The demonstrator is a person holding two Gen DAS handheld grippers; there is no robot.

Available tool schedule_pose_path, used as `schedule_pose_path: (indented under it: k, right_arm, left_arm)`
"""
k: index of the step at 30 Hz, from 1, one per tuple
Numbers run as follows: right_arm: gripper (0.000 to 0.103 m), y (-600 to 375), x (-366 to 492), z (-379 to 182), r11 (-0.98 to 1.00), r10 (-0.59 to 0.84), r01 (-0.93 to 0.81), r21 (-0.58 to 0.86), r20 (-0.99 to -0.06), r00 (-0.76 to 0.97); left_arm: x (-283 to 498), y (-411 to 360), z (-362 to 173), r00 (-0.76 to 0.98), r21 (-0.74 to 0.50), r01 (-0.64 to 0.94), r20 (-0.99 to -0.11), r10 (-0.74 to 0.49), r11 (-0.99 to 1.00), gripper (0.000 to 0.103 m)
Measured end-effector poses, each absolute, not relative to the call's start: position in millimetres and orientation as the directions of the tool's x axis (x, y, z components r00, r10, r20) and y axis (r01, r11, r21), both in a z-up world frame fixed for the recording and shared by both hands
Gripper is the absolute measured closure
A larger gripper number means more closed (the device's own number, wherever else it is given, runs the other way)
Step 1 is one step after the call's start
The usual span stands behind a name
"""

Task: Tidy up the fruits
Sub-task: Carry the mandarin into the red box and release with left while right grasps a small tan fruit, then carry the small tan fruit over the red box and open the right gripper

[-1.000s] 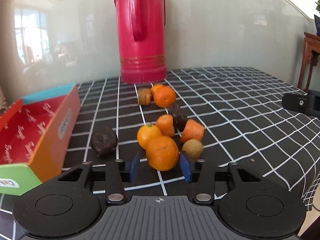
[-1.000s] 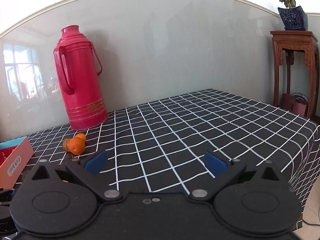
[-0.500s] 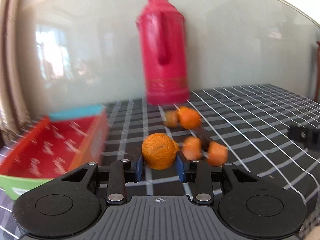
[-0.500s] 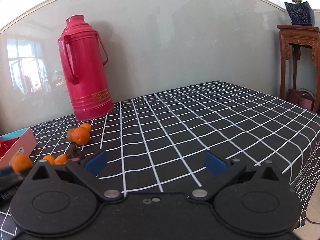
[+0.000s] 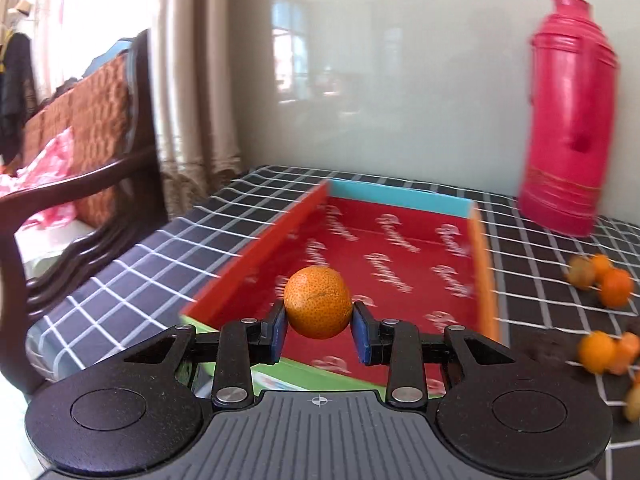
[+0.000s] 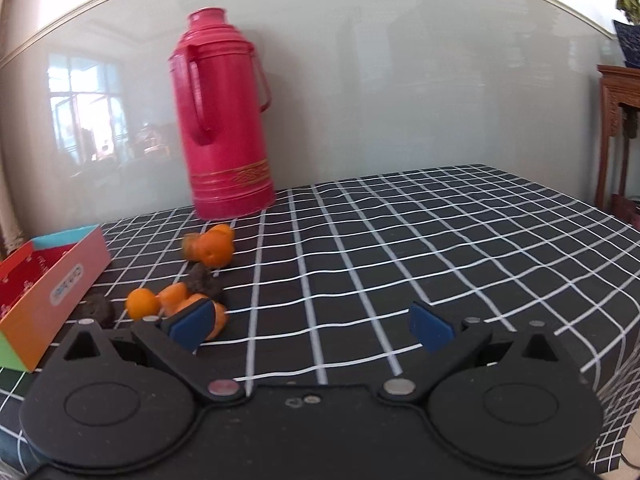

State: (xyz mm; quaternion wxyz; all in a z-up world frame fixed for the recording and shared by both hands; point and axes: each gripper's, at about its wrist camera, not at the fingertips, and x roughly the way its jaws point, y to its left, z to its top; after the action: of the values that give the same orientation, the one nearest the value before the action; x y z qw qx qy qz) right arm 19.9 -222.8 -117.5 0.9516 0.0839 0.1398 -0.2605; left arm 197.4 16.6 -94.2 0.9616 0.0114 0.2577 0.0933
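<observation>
My left gripper (image 5: 319, 331) is shut on an orange tangerine (image 5: 318, 302) and holds it above the near end of the red cardboard box (image 5: 404, 240). The box shows no fruit inside. More tangerines (image 5: 600, 350) lie on the cloth to the right of the box. In the right wrist view the box (image 6: 52, 276) stands at the left, with orange fruits (image 6: 142, 303) and dark ones (image 6: 202, 280) beside it. My right gripper (image 6: 312, 326) is open and empty over the checked cloth, its left pad (image 6: 190, 324) close to the fruit pile.
A tall red thermos (image 6: 224, 120) stands at the back by the wall, also in the left wrist view (image 5: 568, 120). The black checked tablecloth (image 6: 440, 248) covers the table. A dark wooden chair (image 5: 92, 168) stands off the table's left edge. A wooden stand (image 6: 620, 132) is far right.
My left gripper closed on the tangerine, lifted it from the pile and swung left over the box. My right gripper turned left, toward the fruit pile, still open.
</observation>
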Motion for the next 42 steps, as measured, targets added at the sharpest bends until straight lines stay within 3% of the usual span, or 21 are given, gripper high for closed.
schedule_pose_path:
  k: [6,7,10,11,13,17,21,23,34,38,42]
  right_arm:
    - [0.006,-201,35,-118,0.891,-0.421,0.452,0.045,-0.291,0.859]
    - [0.006,-197,38,-118,0.898,-0.41,0.438,0.038,-0.287,0.865]
    - [0.007,-186,46,-119,0.911,-0.391,0.411,0.013,-0.284,0.875]
    - [0.009,-183,48,-120,0.915,-0.385,0.404,0.01,-0.285,0.878]
    - [0.014,-179,53,-121,0.92,-0.371,0.391,0.009,-0.295,0.881]
    - [0.034,-176,61,-125,0.927,-0.345,0.374,0.022,-0.335,0.877]
    - [0.055,-176,68,-129,0.926,-0.339,0.377,0.038,-0.363,0.868]
    - [0.06,-176,71,-131,0.928,-0.326,0.369,0.047,-0.377,0.867]
    - [0.076,-174,83,-136,0.935,-0.292,0.347,0.067,-0.406,0.866]
    - [0.086,-177,87,-137,0.934,-0.285,0.347,0.08,-0.414,0.865]
    - [0.086,-174,85,-136,0.935,-0.283,0.344,0.085,-0.404,0.87]
  left_arm:
    - [199,18,-94,0.841,0.088,-0.208,-0.492,0.224,0.974,0.065]
    - [200,20,-92,0.842,0.082,-0.21,-0.491,0.223,0.974,0.058]
    - [194,20,-88,0.852,0.078,-0.238,-0.463,0.247,0.968,0.011]
    - [191,21,-86,0.853,0.071,-0.256,-0.453,0.259,0.964,0.004]
    - [187,26,-83,0.859,0.044,-0.261,-0.444,0.253,0.964,0.004]
    - [179,38,-80,0.874,-0.012,-0.262,-0.426,0.232,0.965,0.004]
    - [171,47,-77,0.881,-0.012,-0.286,-0.398,0.257,0.958,0.003]
    - [167,51,-76,0.883,-0.002,-0.296,-0.382,0.273,0.955,0.003]
    - [162,77,-70,0.866,-0.008,-0.32,-0.407,0.289,0.947,0.0]
    - [155,96,-62,0.866,0.002,-0.331,-0.397,0.305,0.943,0.0]
    - [150,115,-63,0.855,0.011,-0.372,-0.385,0.348,0.928,0.0]
